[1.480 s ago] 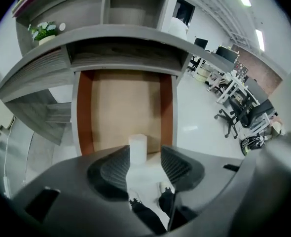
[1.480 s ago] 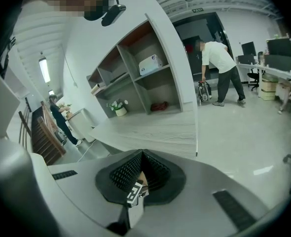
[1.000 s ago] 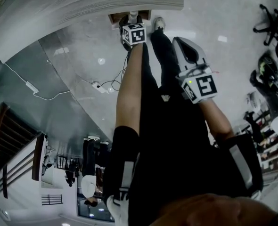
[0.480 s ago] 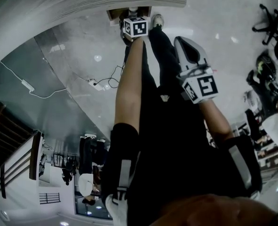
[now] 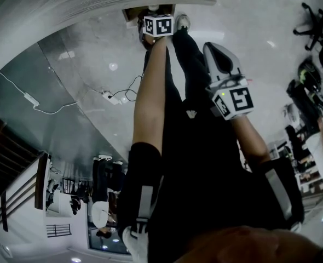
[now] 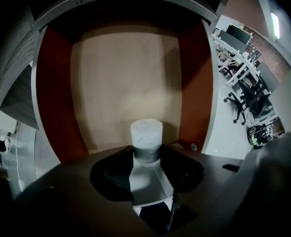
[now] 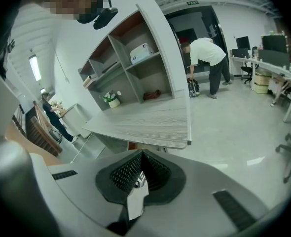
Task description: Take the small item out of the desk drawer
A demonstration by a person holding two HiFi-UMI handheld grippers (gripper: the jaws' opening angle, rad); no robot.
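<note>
The drawer [image 6: 126, 78] stands open under the grey desk top [image 5: 96, 1]; it has reddish-brown sides and a tan bottom. In the left gripper view a small white cylinder [image 6: 146, 135] stands upright between my left gripper's [image 6: 146, 154] jaws, which are shut on it just over the drawer's front part. In the head view the left gripper [image 5: 153, 16] reaches into the drawer [image 5: 133, 16] at the end of a stretched arm. My right gripper [image 5: 219, 52] hangs over the floor, apart from the desk, and is shut with nothing in it [image 7: 135, 180].
A white cable and power strip [image 5: 115, 98] lie on the glossy floor left of the person's legs. The desk top [image 7: 150, 122] and open shelves [image 7: 130, 73] fill the right gripper view. A person [image 7: 207, 63] bends down at the back. Office chairs [image 5: 315, 23] stand at right.
My left gripper has moved a little farther toward the drawer under the desk edge. The right gripper has stayed about where it was.
</note>
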